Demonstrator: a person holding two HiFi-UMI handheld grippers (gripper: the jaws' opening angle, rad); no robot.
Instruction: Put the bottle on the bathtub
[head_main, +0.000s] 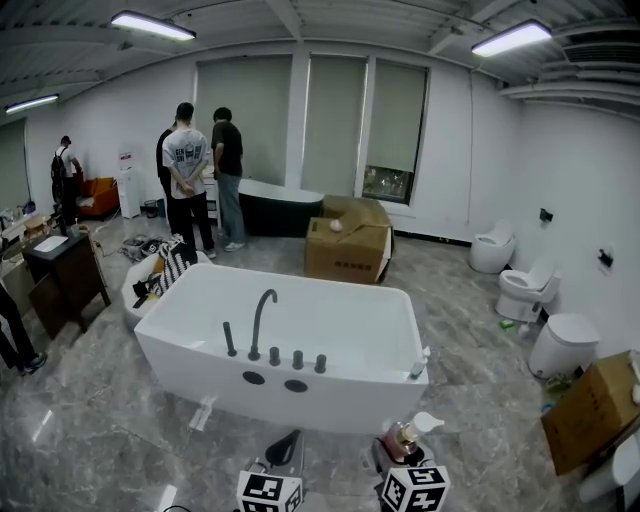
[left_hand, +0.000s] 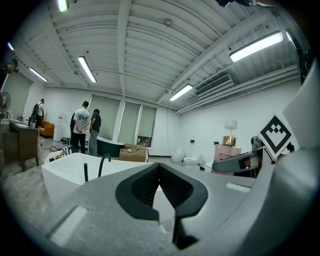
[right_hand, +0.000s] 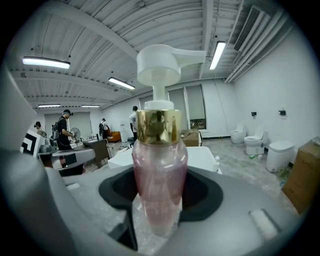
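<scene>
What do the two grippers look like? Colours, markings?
Left gripper and right gripper match: grey matte bodies, black pads lining the jaws, each carrying a white cube printed with black square markers.

The bottle (right_hand: 159, 155) blurs at its base between the jaws of the right gripper (right_hand: 160, 195). The head view's lower edge cuts off the left gripper (head_main: 285, 447) behind its jaws.
</scene>
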